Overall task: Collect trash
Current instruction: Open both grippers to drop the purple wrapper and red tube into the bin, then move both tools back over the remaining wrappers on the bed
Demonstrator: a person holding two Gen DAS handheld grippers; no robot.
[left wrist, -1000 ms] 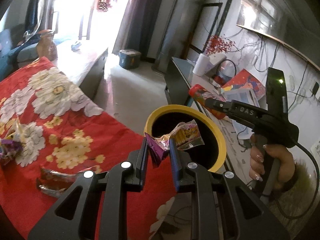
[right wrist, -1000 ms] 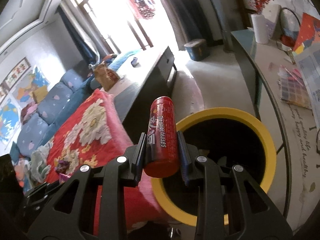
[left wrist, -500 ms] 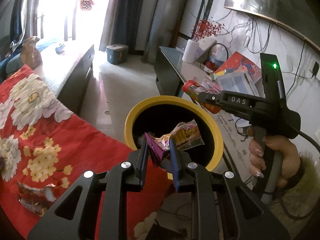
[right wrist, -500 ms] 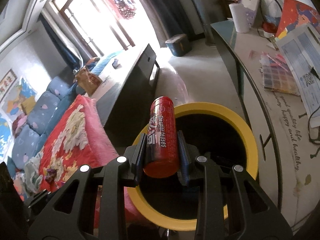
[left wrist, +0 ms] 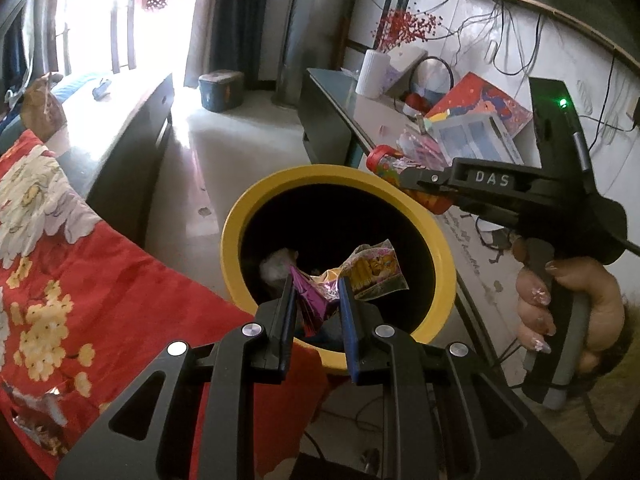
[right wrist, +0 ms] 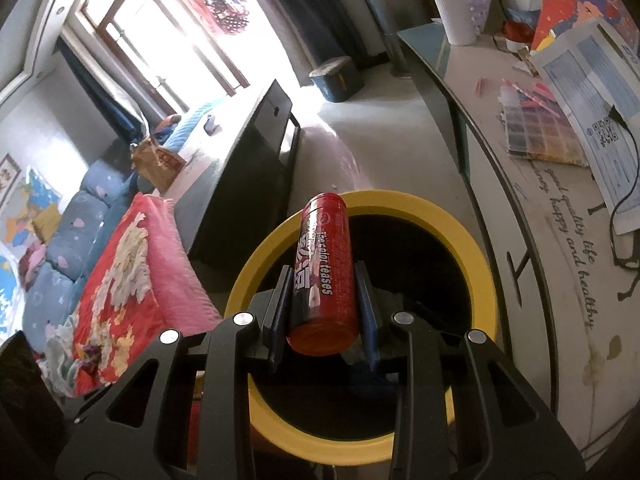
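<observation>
1. The left gripper [left wrist: 316, 292] has its fingers [left wrist: 287, 308] pinched on a crumpled purple and yellow foil snack wrapper [left wrist: 352, 276], held over the mouth of the round yellow-rimmed black bin [left wrist: 236, 216].
2. The right gripper [right wrist: 323, 288] has its fingers [right wrist: 365, 300] clamped on the sides of a red cylindrical can with white lettering [right wrist: 324, 272], held over the same bin [right wrist: 476, 264]; in the left view the can [left wrist: 386, 164] hangs above the far rim.
3. A red blanket with white and yellow flowers [left wrist: 80, 264] lies just left of the bin.
4. To the right runs a pale desk with printed script [right wrist: 560, 240], carrying papers, a colour chart [right wrist: 540, 128] and a white vase [right wrist: 460, 12].
5. Beyond are a pale floor, a dark low cabinet [right wrist: 256, 168], a blue sofa [right wrist: 76, 220] and a bright window [right wrist: 160, 32].
</observation>
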